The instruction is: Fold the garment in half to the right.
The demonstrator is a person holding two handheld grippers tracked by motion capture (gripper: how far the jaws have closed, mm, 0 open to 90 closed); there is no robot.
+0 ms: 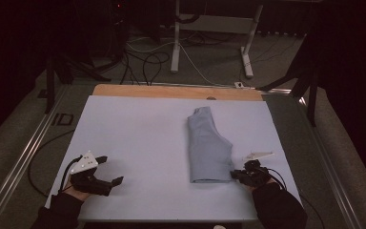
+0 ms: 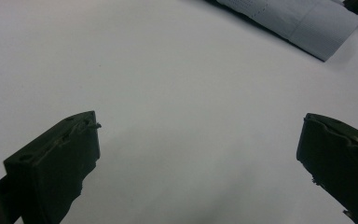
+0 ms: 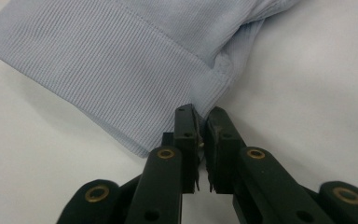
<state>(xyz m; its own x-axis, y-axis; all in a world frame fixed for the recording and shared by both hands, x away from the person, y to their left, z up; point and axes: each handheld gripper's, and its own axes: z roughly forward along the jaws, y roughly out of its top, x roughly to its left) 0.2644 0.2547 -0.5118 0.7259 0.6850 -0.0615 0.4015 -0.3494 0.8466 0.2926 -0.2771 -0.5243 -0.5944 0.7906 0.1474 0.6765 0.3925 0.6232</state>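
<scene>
High view: white sheet [image 1: 138, 143] covers wooden table [image 1: 171, 90]; cables [image 1: 147, 59] on floor.

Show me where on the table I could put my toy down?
The big bare patch of the white sheet lies left of the folded grey-blue garment, beyond the open left gripper. A narrower bare strip runs along the garment's right side. It's crowded at the garment's near right corner, where the right gripper sits.
</scene>
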